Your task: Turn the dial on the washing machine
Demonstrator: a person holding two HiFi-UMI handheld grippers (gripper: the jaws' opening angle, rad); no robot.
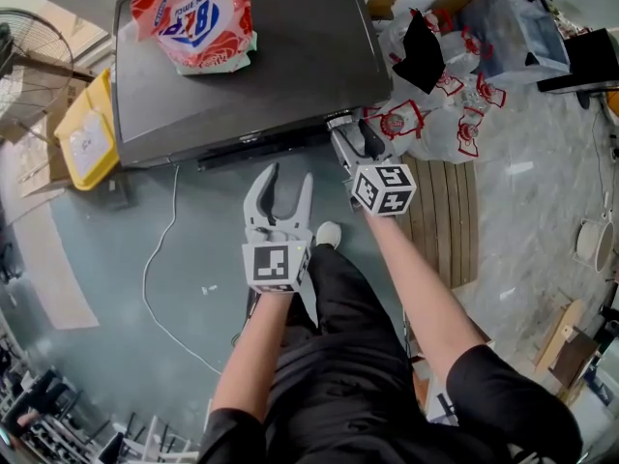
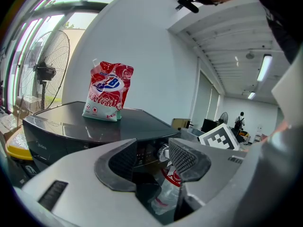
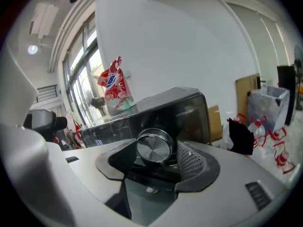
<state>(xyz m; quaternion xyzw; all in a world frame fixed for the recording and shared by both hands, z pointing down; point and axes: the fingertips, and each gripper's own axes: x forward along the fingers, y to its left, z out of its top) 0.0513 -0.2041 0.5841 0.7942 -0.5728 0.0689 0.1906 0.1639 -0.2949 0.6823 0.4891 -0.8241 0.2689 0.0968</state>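
Brushed-metal dial [image 3: 154, 146] sits on the dark front panel of the washer [image 1: 242, 75], near its right end. It faces outward, so its axis runs straight out toward the right gripper [image 1: 353, 138]. In the right gripper view the dial lies squarely between the jaws. These stand apart, one on each side of the rim, with a gap showing at the right pad [image 3: 191, 161]. I cannot tell whether the left pad already touches.

The right gripper is at the panel and looks straight down the dial's axis, so the twist falls to it. My judgement is that the jaws need to close on the rim before any roll of the wrist.

The left gripper [image 1: 288, 187] hangs back from the panel, with its jaws apart and nothing in them. A red detergent bag [image 1: 198, 17] lies on the lid, well clear.
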